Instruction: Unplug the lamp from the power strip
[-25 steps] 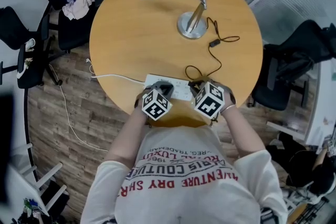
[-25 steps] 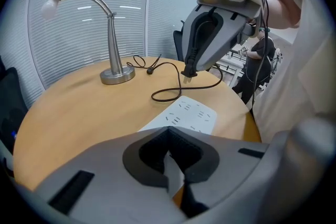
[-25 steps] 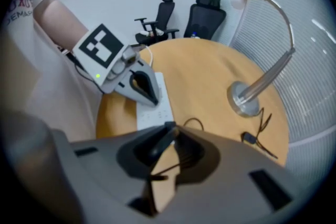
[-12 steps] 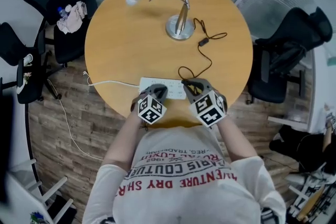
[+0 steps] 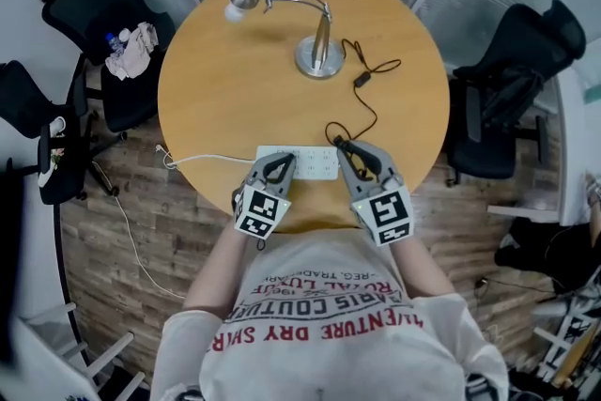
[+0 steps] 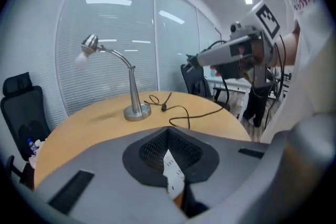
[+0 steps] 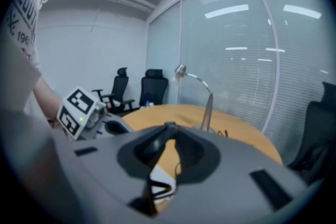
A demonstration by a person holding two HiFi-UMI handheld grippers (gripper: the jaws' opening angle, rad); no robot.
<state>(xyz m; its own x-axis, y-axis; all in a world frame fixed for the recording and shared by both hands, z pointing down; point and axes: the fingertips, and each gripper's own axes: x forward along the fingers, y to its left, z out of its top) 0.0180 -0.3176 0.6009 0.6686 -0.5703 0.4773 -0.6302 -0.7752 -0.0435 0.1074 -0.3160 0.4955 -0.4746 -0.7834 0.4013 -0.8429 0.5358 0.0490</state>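
1. The lamp's [image 5: 319,52] plug [image 5: 336,143] sits at the right end of the power strip [image 5: 305,162], which lies crosswise by the near table [image 5: 216,89] edge.
2. The right gripper [image 5: 346,148] is nearer, its tip just beside the plug, fingers together and empty. The left gripper [image 5: 282,160], also closed, is over the strip's left part.
3. Office chairs [image 5: 512,99] ring the round wooden table.
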